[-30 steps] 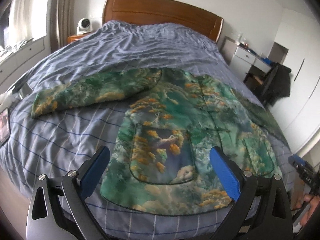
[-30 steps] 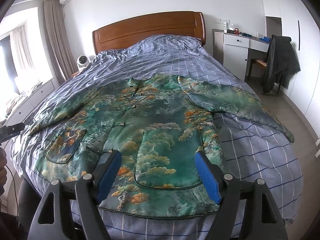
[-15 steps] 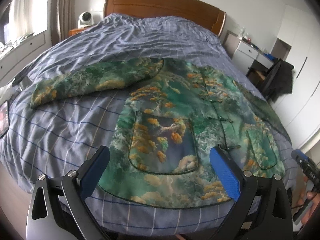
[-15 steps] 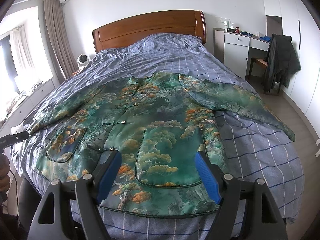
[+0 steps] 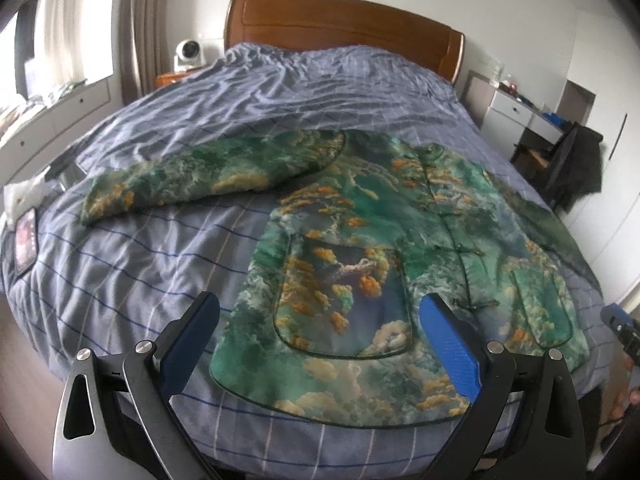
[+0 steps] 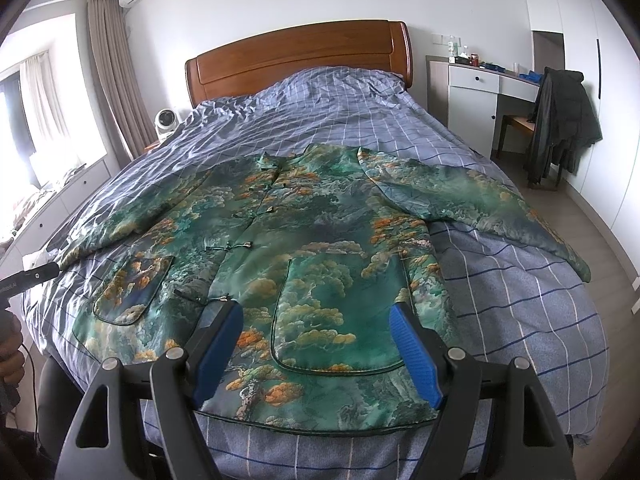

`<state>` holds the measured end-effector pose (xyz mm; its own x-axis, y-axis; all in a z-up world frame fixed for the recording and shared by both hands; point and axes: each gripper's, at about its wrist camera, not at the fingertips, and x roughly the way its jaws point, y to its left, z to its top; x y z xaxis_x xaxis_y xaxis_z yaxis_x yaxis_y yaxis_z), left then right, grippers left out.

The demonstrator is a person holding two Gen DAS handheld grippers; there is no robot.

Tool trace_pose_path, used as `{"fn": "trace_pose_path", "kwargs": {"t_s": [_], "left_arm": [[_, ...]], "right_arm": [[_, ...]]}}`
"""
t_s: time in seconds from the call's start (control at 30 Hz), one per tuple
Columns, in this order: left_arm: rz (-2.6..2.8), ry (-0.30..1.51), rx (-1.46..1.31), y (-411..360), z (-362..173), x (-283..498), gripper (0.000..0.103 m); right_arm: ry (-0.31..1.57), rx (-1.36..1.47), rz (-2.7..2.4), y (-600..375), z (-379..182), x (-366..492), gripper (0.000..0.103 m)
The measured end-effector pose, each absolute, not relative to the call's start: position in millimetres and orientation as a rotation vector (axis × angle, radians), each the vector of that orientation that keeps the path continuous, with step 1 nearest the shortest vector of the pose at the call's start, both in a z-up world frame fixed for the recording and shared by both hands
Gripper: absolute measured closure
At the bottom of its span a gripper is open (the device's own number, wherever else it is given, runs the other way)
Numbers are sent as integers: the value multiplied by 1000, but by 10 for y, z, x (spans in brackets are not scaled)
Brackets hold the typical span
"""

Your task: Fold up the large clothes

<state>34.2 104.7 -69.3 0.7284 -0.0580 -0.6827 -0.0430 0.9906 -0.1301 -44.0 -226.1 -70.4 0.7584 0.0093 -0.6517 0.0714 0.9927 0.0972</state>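
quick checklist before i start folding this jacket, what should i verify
1. Jacket lies flat, front up, on the bed: ok.
2. Both sleeves spread out to the sides, unfolded: ok.
3. Front toggles fastened: upper ones ok, lowest cannot tell.
4. Left gripper open and empty, near the hem: ok.
5. Right gripper open and empty, near the hem: ok.
6. Hem fully on the bed: ok.
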Motion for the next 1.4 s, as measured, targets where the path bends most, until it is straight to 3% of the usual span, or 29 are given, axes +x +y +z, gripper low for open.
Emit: {"fn": "trace_pose_path", "kwargs": {"t_s": [0.43, 1.4], "left_arm": [[-79, 746, -2, 753, -708, 277, 1], [-111, 838, -125, 854, -906, 323, 1]], "right_arm": [[709, 117, -35, -2240, -703, -439, 26], [719, 114, -21, -2223, -739, -467, 26]]}}
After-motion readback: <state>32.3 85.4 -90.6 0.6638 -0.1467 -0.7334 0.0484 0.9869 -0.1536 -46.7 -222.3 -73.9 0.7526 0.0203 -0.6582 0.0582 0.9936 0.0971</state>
